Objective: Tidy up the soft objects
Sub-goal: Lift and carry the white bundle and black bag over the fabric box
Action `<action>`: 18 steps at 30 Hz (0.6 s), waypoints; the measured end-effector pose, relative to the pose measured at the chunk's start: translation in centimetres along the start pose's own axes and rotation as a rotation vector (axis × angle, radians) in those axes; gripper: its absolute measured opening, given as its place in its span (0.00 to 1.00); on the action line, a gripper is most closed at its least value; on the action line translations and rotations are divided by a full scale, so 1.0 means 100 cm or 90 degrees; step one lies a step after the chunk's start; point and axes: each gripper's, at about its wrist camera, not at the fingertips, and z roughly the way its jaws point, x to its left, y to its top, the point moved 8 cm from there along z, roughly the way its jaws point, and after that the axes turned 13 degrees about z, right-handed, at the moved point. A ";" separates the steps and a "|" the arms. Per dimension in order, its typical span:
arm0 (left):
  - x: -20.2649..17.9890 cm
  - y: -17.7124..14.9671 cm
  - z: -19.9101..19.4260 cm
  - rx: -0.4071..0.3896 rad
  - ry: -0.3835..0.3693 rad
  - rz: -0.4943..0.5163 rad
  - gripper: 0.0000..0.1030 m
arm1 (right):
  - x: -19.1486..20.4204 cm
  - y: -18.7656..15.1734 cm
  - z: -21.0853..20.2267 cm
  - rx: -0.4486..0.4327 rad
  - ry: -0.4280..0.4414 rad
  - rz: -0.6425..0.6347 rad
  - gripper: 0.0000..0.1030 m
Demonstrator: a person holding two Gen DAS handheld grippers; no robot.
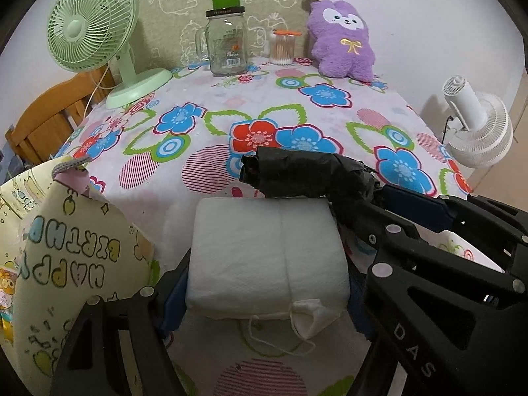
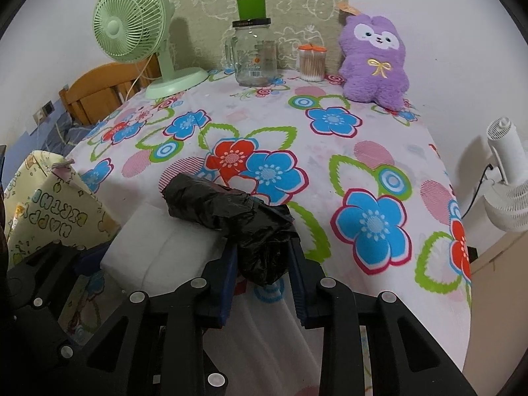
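At near left stands a birthday gift bag (image 1: 66, 247). Right of it, the left gripper (image 1: 267, 283) straddles the white tissue pack (image 1: 267, 250), jaws wide against its sides. Farther right, the right gripper (image 2: 262, 257) pinches the black plastic-bag roll (image 2: 231, 211), whose long axis runs leftward over the pack.

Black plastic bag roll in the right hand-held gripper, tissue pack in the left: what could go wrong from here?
1. The right hand-held gripper pinches only one end of the black bag roll; the free end lies over the tissue pack and could drag it or unroll when lifted.
2. The left hand-held gripper straddles the soft pack, which may deform or slip.
3. The gift bag stands close on the left and could be knocked.
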 end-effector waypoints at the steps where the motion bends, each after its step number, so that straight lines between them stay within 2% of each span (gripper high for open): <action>1: -0.001 0.000 -0.001 -0.001 0.000 0.001 0.79 | 0.000 -0.001 -0.002 -0.001 -0.001 0.002 0.31; 18: -0.019 -0.010 -0.045 -0.049 -0.013 0.038 0.79 | -0.007 -0.020 -0.054 -0.048 -0.024 0.059 0.31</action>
